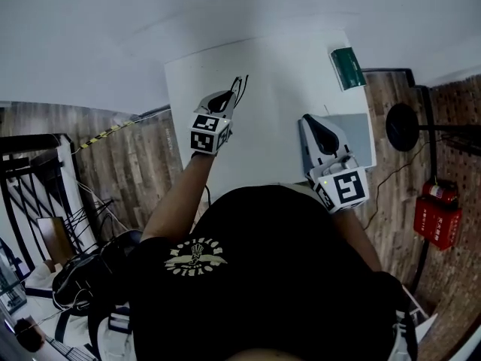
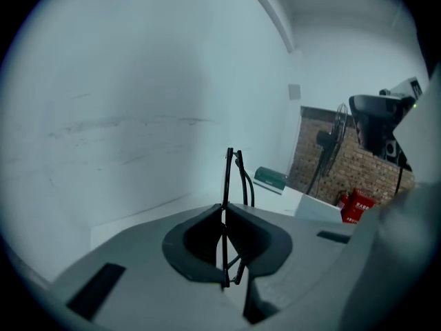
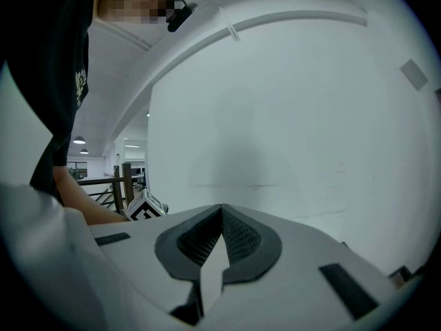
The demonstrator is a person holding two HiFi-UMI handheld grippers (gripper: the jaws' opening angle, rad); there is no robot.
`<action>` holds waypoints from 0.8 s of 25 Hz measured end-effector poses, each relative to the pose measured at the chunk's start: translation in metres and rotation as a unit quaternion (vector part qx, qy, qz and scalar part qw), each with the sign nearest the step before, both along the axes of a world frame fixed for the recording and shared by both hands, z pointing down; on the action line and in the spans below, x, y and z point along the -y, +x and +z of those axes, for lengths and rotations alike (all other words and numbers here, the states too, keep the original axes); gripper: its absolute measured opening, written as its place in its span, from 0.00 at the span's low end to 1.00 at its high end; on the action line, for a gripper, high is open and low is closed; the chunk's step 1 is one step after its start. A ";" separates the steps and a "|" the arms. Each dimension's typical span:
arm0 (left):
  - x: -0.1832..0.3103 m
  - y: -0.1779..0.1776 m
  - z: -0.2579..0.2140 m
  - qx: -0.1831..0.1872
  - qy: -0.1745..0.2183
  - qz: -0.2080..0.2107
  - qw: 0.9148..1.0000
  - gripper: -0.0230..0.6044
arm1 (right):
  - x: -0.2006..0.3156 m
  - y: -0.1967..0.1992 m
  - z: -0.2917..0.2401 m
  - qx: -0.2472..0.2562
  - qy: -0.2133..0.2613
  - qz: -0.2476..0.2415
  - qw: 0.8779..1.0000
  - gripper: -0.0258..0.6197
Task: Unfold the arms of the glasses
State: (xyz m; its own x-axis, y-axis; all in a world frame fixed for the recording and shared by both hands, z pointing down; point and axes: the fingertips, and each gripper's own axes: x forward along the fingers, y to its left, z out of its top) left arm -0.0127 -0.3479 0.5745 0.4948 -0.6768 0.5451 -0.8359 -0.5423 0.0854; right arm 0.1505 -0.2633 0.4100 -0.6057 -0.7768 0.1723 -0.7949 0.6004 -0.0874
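My left gripper (image 1: 228,98) is raised over the white table (image 1: 278,96) and is shut on thin black-framed glasses (image 1: 239,86). In the left gripper view the glasses (image 2: 229,174) stand on edge, pinched between the jaws (image 2: 224,216), with the frame and a curved arm sticking up past the tips. The arms look folded against the frame. My right gripper (image 1: 314,125) is at the table's right side, apart from the glasses. Its jaws (image 3: 222,216) are shut with nothing between them.
A green box (image 1: 347,68) lies at the table's far right corner, also seen as the green box (image 2: 270,178). A grey pad (image 1: 357,135) lies under the right gripper. A black fan (image 1: 402,126) and a red case (image 1: 437,213) stand by the brick wall on the right.
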 end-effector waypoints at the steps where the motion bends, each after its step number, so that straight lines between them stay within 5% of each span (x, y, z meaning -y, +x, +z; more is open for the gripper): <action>1: -0.003 -0.004 -0.011 -0.016 0.006 -0.001 1.000 0.07 | -0.001 -0.009 -0.002 0.001 0.003 -0.006 1.000 0.04; 9: -0.031 -0.050 -0.084 -0.105 0.069 -0.010 0.992 0.07 | -0.015 -0.066 -0.015 0.002 0.020 -0.027 0.999 0.04; 20: -0.067 -0.095 -0.148 -0.213 0.116 -0.012 0.970 0.07 | -0.047 -0.119 -0.030 -0.019 0.032 -0.030 0.999 0.04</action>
State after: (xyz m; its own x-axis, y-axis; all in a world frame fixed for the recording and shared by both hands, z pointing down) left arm -0.1081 -0.2812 0.4268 0.6245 -0.7707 0.1265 -0.7640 -0.5691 0.3041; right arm 0.0314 -0.2162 0.3796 -0.6458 -0.7491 0.1476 -0.7591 0.6508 -0.0185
